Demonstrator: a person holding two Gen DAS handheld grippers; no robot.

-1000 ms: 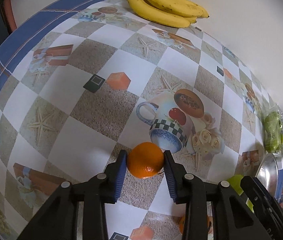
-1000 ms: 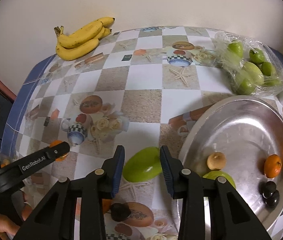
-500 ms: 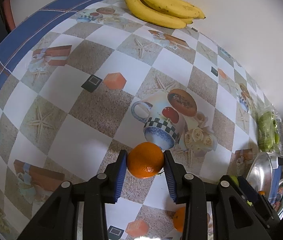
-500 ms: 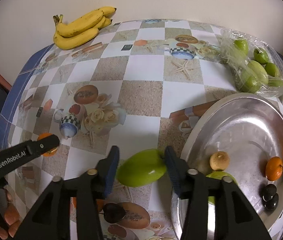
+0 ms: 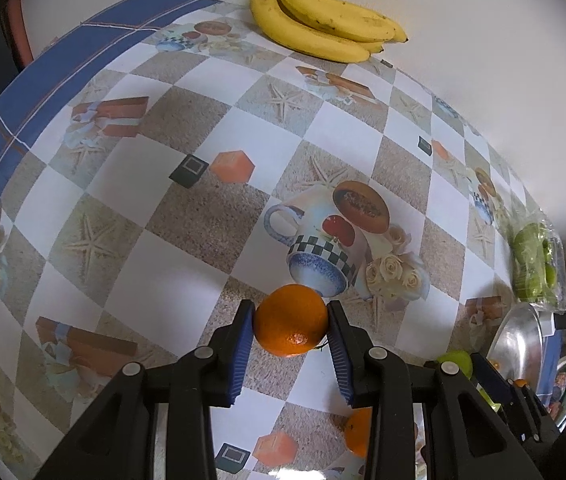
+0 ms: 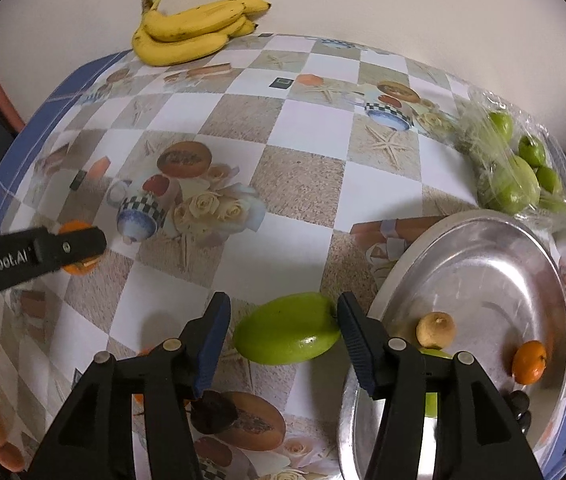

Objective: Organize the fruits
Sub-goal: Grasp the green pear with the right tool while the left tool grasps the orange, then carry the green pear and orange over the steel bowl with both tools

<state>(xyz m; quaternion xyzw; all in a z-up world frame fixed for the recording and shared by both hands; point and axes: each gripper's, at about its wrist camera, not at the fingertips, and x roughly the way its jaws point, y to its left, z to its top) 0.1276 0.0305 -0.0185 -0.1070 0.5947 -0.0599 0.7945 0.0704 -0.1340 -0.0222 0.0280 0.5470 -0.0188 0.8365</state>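
Observation:
My left gripper (image 5: 289,330) is shut on an orange (image 5: 290,326) and holds it just over the patterned tablecloth; it also shows in the right wrist view (image 6: 75,254). My right gripper (image 6: 283,330) is open, its jaws standing apart on either side of a green mango (image 6: 287,334) that lies on the cloth beside the steel tray (image 6: 483,264). The right jaw is near the mango's end; the left jaw stands clear of it. The tray holds a small orange (image 6: 529,362), a tan fruit (image 6: 436,329), dark fruits (image 6: 521,408) and a green fruit partly hidden behind my finger.
A bunch of bananas (image 6: 195,30) lies at the far edge by the wall. A plastic bag of green fruits (image 6: 515,164) sits behind the tray. A dark fruit (image 6: 213,414) and another orange (image 5: 357,432) lie under my grippers.
My right gripper has opened wider around the green mango, which now lies on the cloth. My left gripper still holds the orange and has shifted slightly.

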